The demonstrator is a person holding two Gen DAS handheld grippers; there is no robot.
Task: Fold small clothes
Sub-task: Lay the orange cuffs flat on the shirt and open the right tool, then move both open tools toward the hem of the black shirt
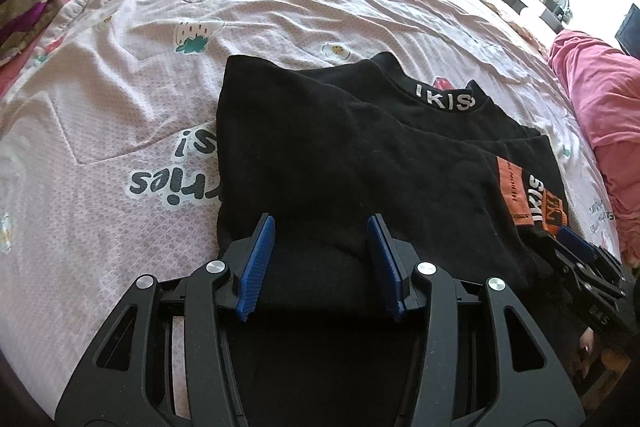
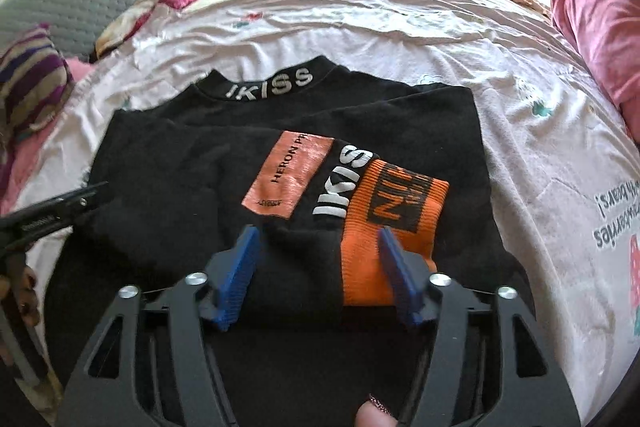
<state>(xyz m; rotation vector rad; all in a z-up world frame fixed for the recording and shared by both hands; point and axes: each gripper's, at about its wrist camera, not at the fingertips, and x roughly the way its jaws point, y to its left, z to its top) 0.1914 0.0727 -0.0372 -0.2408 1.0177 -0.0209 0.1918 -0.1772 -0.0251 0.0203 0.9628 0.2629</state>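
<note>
- Two grippers hovered at the near edge of a black sweater (image 1: 352, 163) that lay partly folded on the bed (image 1: 120, 107), collar with its white lettering (image 2: 270, 83) on the far side.
- One sleeve lay folded across the body, its orange cuff (image 2: 384, 227) near the right gripper (image 2: 316, 237).
- That right gripper had its blue pads spread wide, straddling the cuff end and the black fabric beside it; the pads did not press on anything.
- Its left-hand counterpart, the left gripper (image 1: 322, 227), stood moderately apart over the near hem at the sweater's other side, with cloth between the fingers but no visible pinch.
- Judging by this layout, the step in hand was taking hold of the near hem to fold it up toward the collar.
- Doing it well probably meant lowering both grippers evenly, catching all layers including the folded sleeve, and closing only once fabric sat well between the pads.
- Lifting both corners together and level would likely keep the sleeve from sliding out.
- A crooked lift risked skewing the fold against the collar line.
</note>
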